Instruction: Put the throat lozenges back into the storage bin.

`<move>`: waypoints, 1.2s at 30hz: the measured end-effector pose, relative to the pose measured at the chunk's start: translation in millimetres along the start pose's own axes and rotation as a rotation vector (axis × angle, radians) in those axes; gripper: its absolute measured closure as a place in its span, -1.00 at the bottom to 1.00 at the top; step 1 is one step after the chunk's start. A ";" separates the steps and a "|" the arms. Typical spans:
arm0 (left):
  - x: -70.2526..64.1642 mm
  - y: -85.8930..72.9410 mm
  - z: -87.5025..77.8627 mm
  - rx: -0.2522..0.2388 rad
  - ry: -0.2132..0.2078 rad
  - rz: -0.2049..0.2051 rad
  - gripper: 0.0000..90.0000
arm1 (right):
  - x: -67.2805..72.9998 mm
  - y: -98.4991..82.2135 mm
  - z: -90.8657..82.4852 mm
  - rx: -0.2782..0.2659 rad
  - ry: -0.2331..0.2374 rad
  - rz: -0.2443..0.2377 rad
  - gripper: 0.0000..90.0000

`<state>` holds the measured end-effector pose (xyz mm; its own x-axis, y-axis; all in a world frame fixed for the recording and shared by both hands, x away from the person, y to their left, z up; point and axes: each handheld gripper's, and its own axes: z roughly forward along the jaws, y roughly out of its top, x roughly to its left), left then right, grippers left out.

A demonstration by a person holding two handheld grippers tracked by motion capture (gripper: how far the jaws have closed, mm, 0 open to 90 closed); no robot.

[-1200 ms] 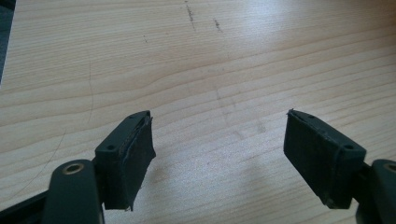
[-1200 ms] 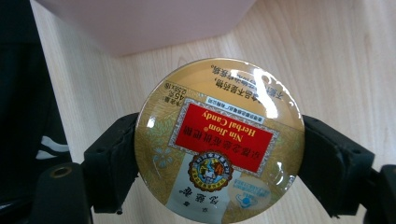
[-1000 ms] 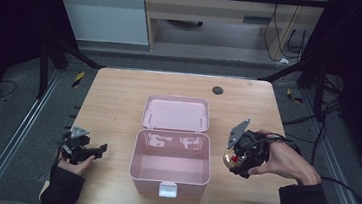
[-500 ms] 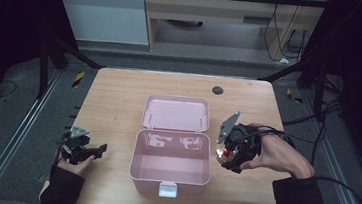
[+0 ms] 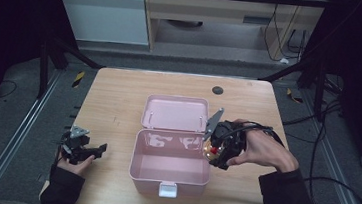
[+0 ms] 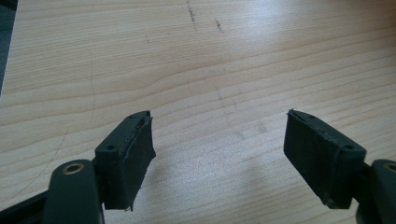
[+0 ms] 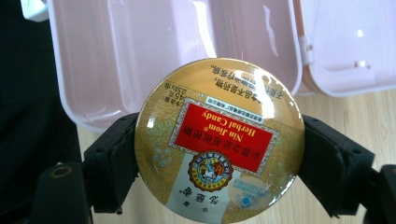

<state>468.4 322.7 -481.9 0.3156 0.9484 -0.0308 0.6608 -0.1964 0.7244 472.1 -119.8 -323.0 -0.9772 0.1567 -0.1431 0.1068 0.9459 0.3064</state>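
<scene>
The wooden bench [image 5: 119, 101] carried an open pink box [image 5: 170, 167], its lid [image 5: 176, 113] laid back flat and its inside bare; the high view showed the white latch [image 5: 167, 189] at the front wall. At the box's right rim the right tool [image 5: 213, 152] pinched a round candy tin [image 7: 218, 139] between its jaws. From above the tin was a small gold and red speck half hidden by the hand [image 5: 260, 149], whereas the right gripper view showed its lid plainly, printed upside down with "Nin Jiom Herbal Candy", held over the box's edge. The left tool [image 6: 218, 161] rested near the bench's left front corner, jaws spread over bare wood. A small dark disc [image 5: 217, 90] lay near the far edge, too small to identify.
</scene>
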 end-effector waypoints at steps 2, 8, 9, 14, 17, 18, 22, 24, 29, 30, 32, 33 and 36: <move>0.1 0.0 0.0 0.000 0.000 0.000 -0.48 | 0.3 1.2 0.7 -0.001 0.002 0.000 -0.54; 0.2 0.1 0.2 0.001 0.000 0.001 -0.48 | -0.4 7.1 7.8 -0.009 0.012 -0.007 -0.54; 0.2 0.1 0.2 0.001 0.001 0.001 -0.48 | -0.8 7.6 8.6 -0.012 0.011 -0.014 -0.54; 0.3 0.2 0.3 0.003 0.000 0.004 -0.48 | 0.3 12.5 13.1 -0.013 0.017 -0.025 -0.54; 0.4 0.2 0.2 0.003 0.000 0.004 -0.48 | 0.6 16.8 15.5 -0.019 0.021 -0.035 -0.54; 0.4 0.1 0.3 0.000 0.000 0.001 -0.48 | 0.8 18.3 16.4 -0.018 0.022 -0.035 -0.54; 0.8 -0.1 0.3 0.000 0.000 0.000 -0.48 | 1.2 22.8 22.2 -0.017 0.029 -0.044 -0.54; 0.9 -0.1 0.3 0.000 0.000 0.001 -0.48 | 1.8 24.2 25.7 -0.014 0.031 -0.050 -0.54; 0.8 -0.1 -0.1 -0.002 0.000 0.000 -0.48 | 2.8 26.3 32.3 -0.004 0.037 -0.064 -0.54; 0.7 -0.1 -0.2 -0.001 0.000 0.000 -0.48 | 3.1 26.5 32.8 0.000 0.038 -0.063 -0.54; 0.7 0.0 -0.1 -0.001 0.000 0.000 -0.48 | 3.1 26.8 33.8 0.000 0.041 -0.061 -0.54; 0.7 0.0 0.0 0.000 0.000 0.000 -0.48 | 3.0 26.8 34.9 -0.003 0.041 -0.064 -0.54; 0.6 0.0 0.0 0.000 0.001 0.001 -0.48 | 3.6 27.1 38.0 -0.001 0.045 -0.063 -0.54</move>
<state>468.6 323.2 -482.0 0.3159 0.9483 -0.0296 0.6603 -0.1974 0.7246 478.4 -82.8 -351.0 -0.9892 0.0836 -0.1201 0.0442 0.9531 0.2994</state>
